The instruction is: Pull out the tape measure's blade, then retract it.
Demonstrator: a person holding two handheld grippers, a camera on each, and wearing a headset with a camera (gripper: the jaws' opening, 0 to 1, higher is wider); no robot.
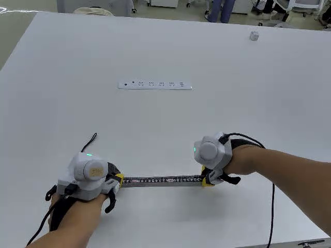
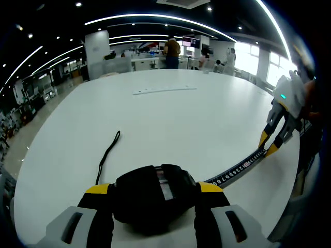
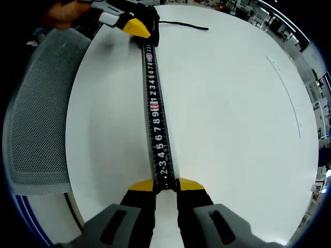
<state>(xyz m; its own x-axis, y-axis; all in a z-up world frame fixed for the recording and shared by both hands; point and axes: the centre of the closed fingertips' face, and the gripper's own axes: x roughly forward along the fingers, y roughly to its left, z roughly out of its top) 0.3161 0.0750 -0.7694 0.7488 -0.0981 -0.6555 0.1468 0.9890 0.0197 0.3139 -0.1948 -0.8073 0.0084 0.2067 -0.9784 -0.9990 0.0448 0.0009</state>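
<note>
Here, nearest the person, the left gripper [image 2: 153, 190] is clamping the black tape measure [image 2: 155, 201] by its case between yellow-tipped jaws, low on the white table [image 1: 232, 103]. The right gripper [image 3: 165, 185] is pinching the free end of the blade [image 3: 155, 113], which is stretching out straight between the two grippers along the tabletop, numbers facing up. The case's black wrist strap [image 2: 108, 151] is trailing on the table just beyond the left gripper. Further out a white power strip [image 1: 155, 84] is lying flat, and a small white object [image 1: 254, 35] is sitting near the far edge
</note>
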